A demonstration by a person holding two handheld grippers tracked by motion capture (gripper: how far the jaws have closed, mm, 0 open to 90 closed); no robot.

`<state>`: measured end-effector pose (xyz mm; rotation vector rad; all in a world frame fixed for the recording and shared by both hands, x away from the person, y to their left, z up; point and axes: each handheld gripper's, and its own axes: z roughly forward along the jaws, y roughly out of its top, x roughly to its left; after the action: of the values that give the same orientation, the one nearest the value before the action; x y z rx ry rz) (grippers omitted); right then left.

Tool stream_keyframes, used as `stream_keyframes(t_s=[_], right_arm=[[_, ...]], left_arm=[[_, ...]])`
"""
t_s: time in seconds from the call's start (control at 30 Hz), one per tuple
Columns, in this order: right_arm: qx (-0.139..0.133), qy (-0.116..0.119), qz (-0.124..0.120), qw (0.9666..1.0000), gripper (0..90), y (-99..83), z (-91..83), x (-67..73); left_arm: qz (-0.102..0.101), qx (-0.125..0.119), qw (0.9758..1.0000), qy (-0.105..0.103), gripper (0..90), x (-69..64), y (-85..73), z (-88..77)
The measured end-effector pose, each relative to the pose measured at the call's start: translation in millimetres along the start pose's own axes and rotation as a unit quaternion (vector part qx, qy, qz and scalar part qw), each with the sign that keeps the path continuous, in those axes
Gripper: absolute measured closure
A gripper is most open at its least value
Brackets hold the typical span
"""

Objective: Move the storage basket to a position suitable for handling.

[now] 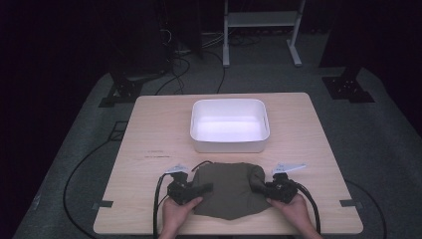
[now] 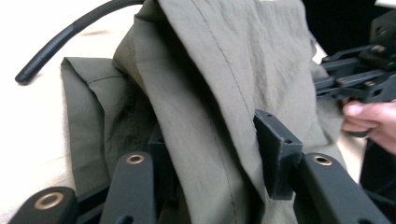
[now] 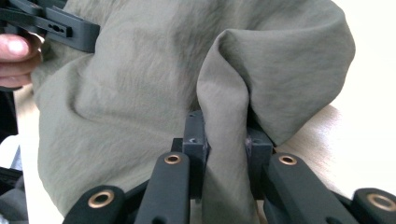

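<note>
An olive-green cloth [image 1: 230, 189] lies crumpled on the near part of the counter [image 1: 149, 129], just on the person's side of a white tub [image 1: 229, 124]. The left gripper [image 1: 199, 188] meets the cloth's left edge, and in the left gripper view its jaws stand on either side of a raised fold of the cloth [image 2: 224, 84], clamped onto it. The right gripper [image 1: 263, 186] meets the cloth's right edge; in the right gripper view its jaws pinch a narrow upright pleat of the cloth [image 3: 154, 79]. A hand [image 1: 175, 211] holds the left gripper and another hand [image 1: 294, 209] holds the right one, both nearer the person than the cloth.

The tub sits beyond the cloth, apart from it, with nothing between them. A black cable [image 2: 65, 35] curves over the counter beside the cloth in the left gripper view, where stitched seams and a hem also show; from the high view these cannot be made out. Each gripper view also shows the opposite gripper and fingers across the cloth.

The counter is pale wood. It stands on grey floor [image 1: 378, 139] with cables [image 1: 74, 179] trailing over it. Beyond the tub, the legs of a white frame [image 1: 261, 30] rise in a dark room.
</note>
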<state>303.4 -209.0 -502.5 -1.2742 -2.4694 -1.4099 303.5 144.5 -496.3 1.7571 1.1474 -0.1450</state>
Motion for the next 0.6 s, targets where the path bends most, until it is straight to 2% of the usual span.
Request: stream_keyframes(t_s=[0.33,0.6], right_arm=[[-0.023,0.044,0.032,0.9983,77.1,2.5,-6.6,-2.3],[-0.051,0.071,0.05,0.9949,77.3,5.4,-15.7,-3.2]], left_arm=[[-0.033,-0.023,0.9984,-0.039,62.8,3.2,0.6,-10.3],[-0.036,-0.042,0.9967,-0.06,65.8,0.8,7.7,-19.8]])
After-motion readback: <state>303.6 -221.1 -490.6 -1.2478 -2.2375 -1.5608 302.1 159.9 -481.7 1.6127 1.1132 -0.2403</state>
